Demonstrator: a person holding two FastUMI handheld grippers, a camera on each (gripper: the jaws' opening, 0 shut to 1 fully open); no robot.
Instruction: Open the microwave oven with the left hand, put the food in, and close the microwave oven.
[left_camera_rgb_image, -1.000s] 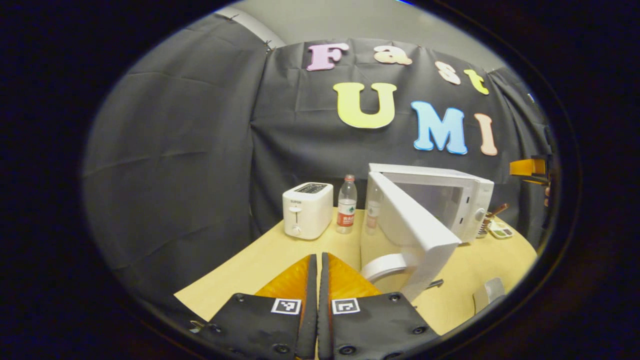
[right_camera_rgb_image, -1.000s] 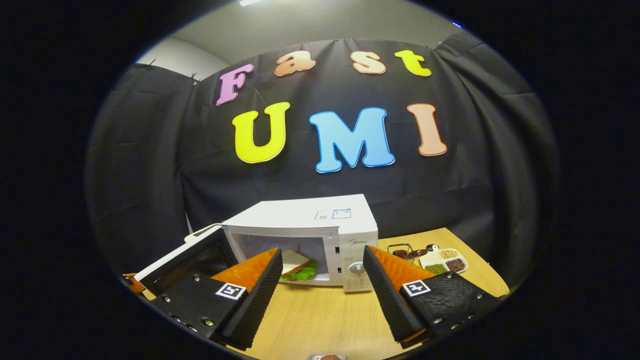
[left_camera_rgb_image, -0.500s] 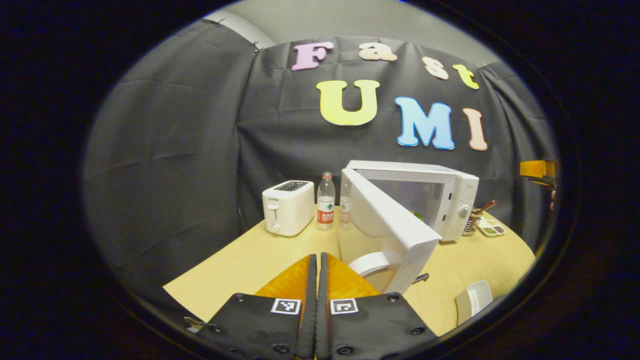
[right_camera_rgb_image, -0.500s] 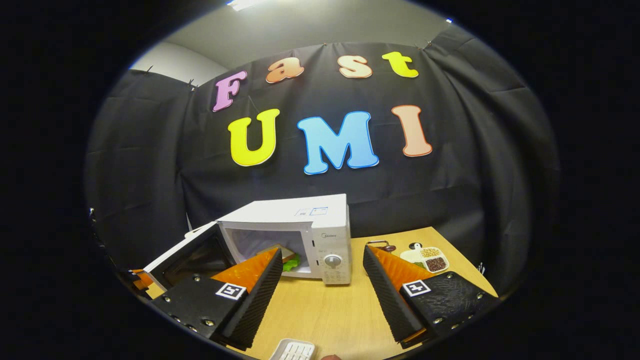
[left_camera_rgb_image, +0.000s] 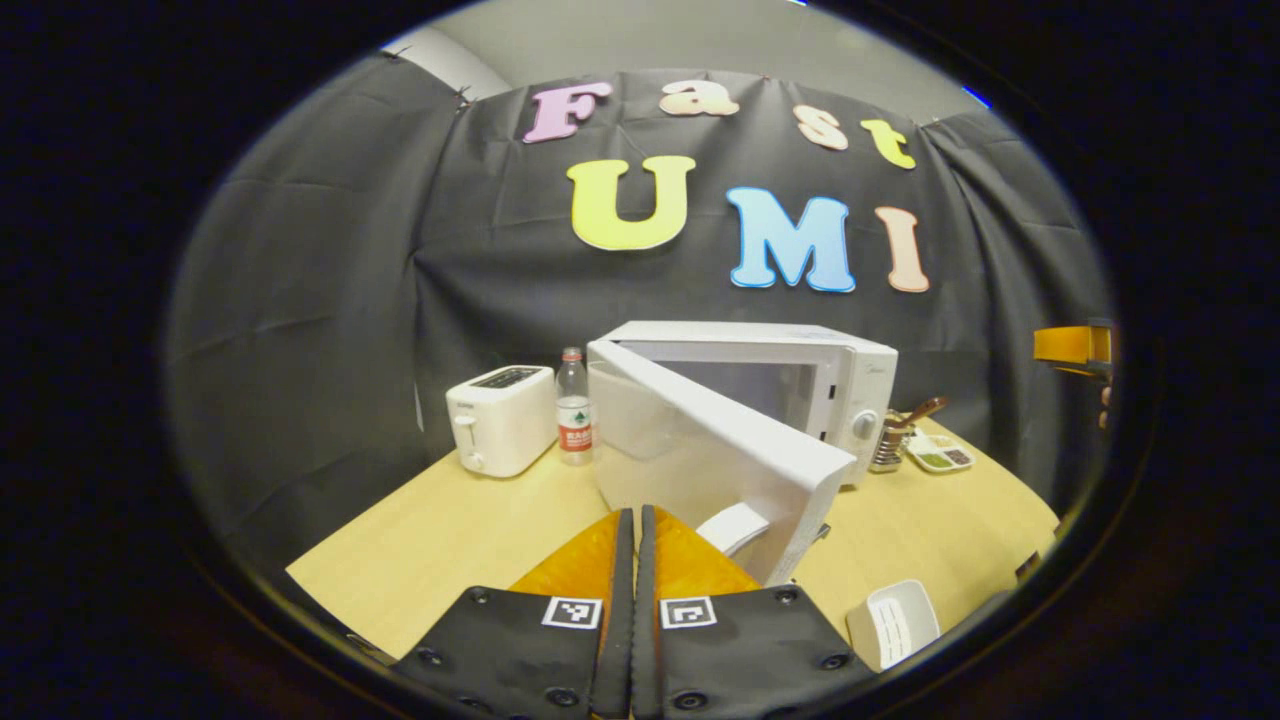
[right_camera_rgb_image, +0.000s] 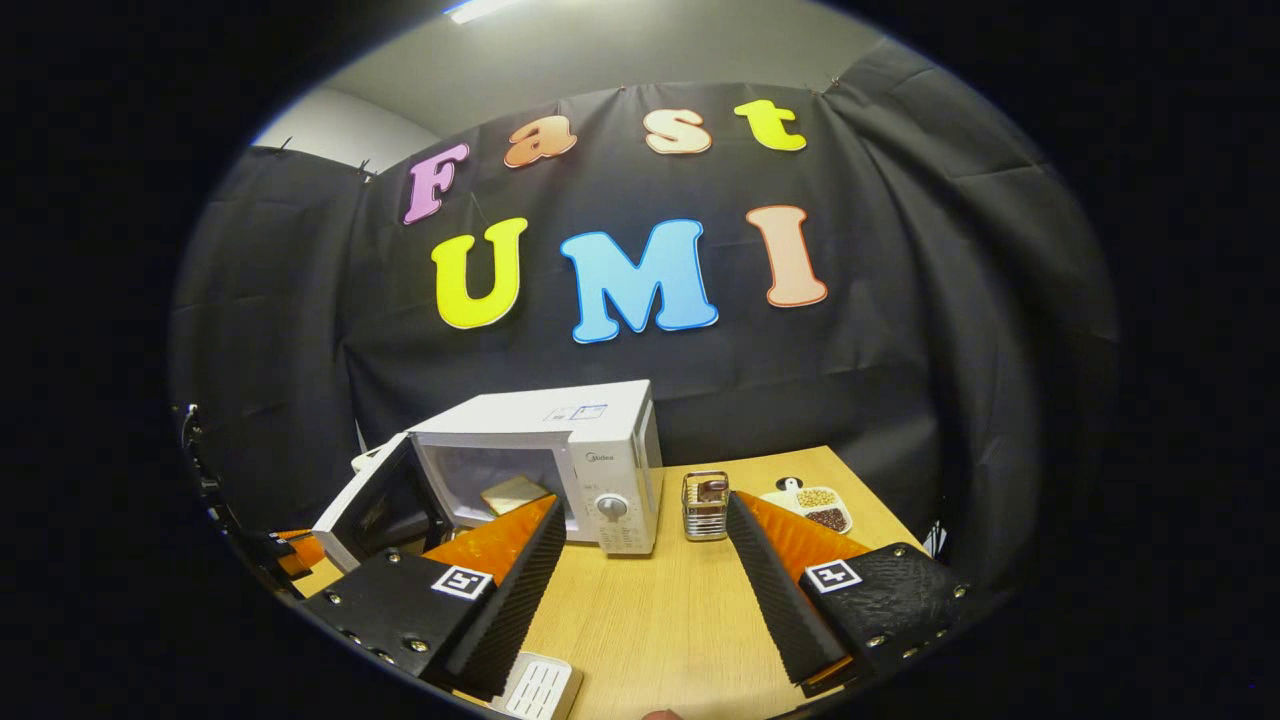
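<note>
Your left gripper (left_camera_rgb_image: 631, 530): fingers pressed together, nothing between, just near side of microwave door (left_camera_rgb_image: 715, 450); door half open, swung toward you. Right gripper (right_camera_rgb_image: 640, 570): fingers spread wide, holding nothing, hovering over table (right_camera_rgb_image: 650, 620). Right gripper view looks into microwave (right_camera_rgb_image: 560, 460): sandwich (right_camera_rgb_image: 512, 493) lies inside. Left gripper view adds toaster (left_camera_rgb_image: 500, 418) & water bottle (left_camera_rgb_image: 572, 407), left of microwave; white tray (left_camera_rgb_image: 893, 622) near right.

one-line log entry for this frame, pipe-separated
stage: close door | sandwich inside microwave | door half open | left gripper shut, empty, behind door | right gripper open, empty
</note>
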